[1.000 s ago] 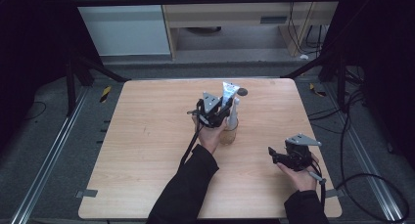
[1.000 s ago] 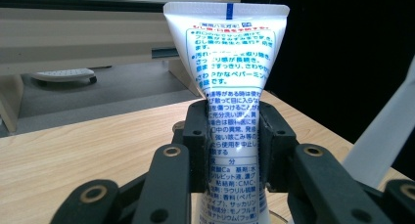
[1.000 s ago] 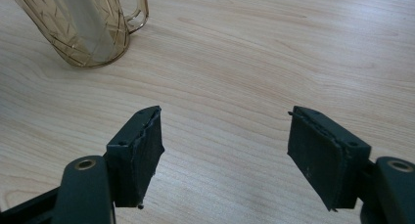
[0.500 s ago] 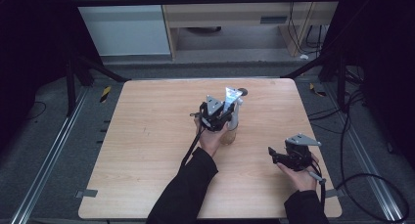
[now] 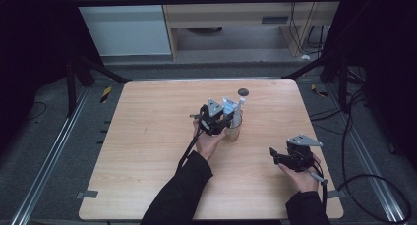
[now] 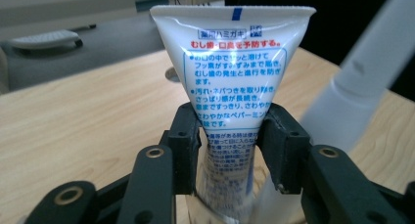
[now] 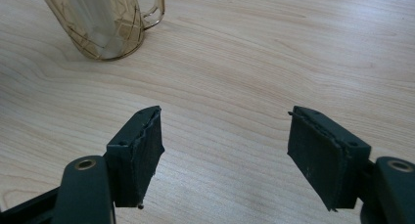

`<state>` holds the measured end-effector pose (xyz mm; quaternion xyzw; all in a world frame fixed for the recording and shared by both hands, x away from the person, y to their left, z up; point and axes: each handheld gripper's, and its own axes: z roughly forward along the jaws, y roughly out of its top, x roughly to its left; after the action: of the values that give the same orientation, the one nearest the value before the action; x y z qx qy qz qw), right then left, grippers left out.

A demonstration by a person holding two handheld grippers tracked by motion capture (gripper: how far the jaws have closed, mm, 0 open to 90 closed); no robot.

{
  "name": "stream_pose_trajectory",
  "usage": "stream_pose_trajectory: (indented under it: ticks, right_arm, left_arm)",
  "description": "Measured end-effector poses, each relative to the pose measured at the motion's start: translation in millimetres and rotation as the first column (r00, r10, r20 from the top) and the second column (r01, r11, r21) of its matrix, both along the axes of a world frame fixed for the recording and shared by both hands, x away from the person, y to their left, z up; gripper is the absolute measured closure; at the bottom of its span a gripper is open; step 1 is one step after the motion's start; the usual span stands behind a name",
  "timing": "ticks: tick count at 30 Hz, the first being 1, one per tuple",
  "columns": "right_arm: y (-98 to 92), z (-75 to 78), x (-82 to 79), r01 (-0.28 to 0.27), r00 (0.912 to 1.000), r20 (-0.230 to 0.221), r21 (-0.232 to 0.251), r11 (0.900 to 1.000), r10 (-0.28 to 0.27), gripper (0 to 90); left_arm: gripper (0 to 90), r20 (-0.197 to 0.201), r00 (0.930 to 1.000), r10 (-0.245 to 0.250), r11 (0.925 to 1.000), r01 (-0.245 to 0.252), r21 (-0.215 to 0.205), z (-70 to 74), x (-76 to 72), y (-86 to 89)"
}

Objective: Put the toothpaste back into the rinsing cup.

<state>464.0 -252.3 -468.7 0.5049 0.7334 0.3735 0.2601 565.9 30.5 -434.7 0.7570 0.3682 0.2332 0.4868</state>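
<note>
A white toothpaste tube [image 6: 232,62] with blue and red print stands upright, flat end up, in a clear amber cup [image 5: 233,132] near the table's middle. My left gripper [image 5: 226,119] straddles the tube just above the cup's rim. Its jaws have just been opening, and the pads [image 6: 188,145] now sit beside the tube with slim gaps. A white stick-like handle [image 6: 362,77] leans in the same cup. My right gripper [image 5: 274,156] rests open near the front right, nothing between its pads [image 7: 142,150], with the cup [image 7: 105,23] ahead of it.
A small dark disc [image 5: 243,92] lies on the wooden table [image 5: 147,151] behind the cup. Bare wood spreads to the left and in front. Metal rails and cables run along the floor on both sides of the table.
The left gripper and the tube have come down, so the tube sits lower in the cup. The right hand has kept still.
</note>
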Motion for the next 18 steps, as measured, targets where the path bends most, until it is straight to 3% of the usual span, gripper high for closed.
stream_pose_trajectory:
  ticks: [5, 8, 10, 18]
  right_arm:
    - [0.4, 0.0, -0.2, 0.002, 1.0000, -0.002, 0.000, 1.000, -0.002, 28.8]
    - [0.1, 0.5, -0.5, 0.003, 1.0000, 0.001, 0.001, 1.000, -0.003, 28.8]
    - [0.0, 0.5, -0.4, 0.003, 1.0000, 0.002, 0.001, 1.000, -0.003, 28.8]
    - [1.0, 1.2, -1.4, 0.004, 1.0000, -0.003, 0.005, 1.000, -0.004, 28.6]
  left_arm:
    - [56.2, -0.007, 0.9998, -0.019, 0.9998, 0.019, 0.009, -1.6, -3.2, 0.4]
    - [54.0, 0.024, 0.9993, -0.028, 0.9993, 0.029, -0.022, 4.4, -9.1, 5.8]
    - [52.6, 0.044, 0.9986, -0.029, 0.9994, 0.029, -0.020, 10.7, -13.4, 9.8]
    - [44.7, 0.049, 0.9981, -0.037, 0.9993, 0.037, 0.003, 23.7, -33.9, 32.8]
